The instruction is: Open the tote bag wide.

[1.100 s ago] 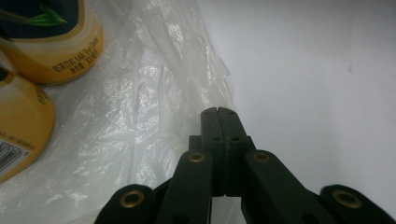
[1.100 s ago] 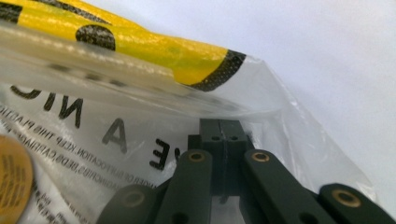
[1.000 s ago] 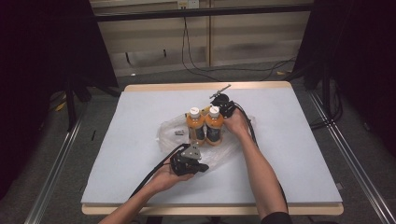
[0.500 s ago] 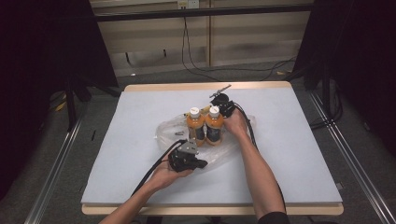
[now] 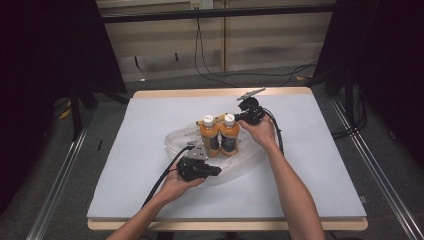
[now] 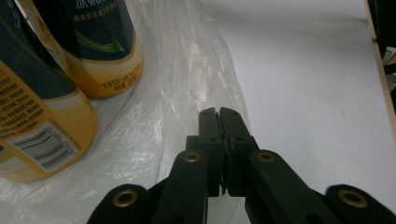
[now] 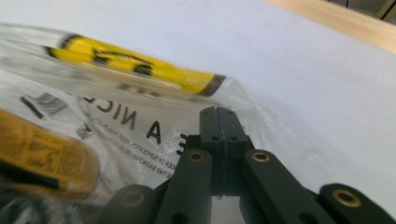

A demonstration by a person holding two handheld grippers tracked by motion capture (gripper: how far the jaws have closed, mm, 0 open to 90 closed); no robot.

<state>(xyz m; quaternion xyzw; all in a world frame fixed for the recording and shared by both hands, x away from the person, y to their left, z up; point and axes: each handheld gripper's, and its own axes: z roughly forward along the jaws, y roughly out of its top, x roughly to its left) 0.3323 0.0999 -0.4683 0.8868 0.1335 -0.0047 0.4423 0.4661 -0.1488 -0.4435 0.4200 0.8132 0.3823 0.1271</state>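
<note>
Dim workshop walls and trailing cables frame a white-topped table [image 5: 125,165], where two orange drink bottles [image 5: 220,134] stand upright, side by side and touching, on a crumpled clear plastic bag [image 5: 239,165] near the middle. Since a second ago the right gripper [image 5: 239,116], at the bottles' far right, has lifted and shifted slightly, while bottles and bag sit as before; the left gripper [image 5: 216,171] rests on the bag's near edge. Both pairs of jaws are closed. In the right gripper view, the right gripper [image 7: 218,111] seems to pinch a fold of the printed film, though blur leaves that uncertain; the left gripper [image 6: 218,112] meets over the plastic, and whether film lies between cannot be told. The small lift suggests the bag's rim is being drawn up around the bottles.
</note>
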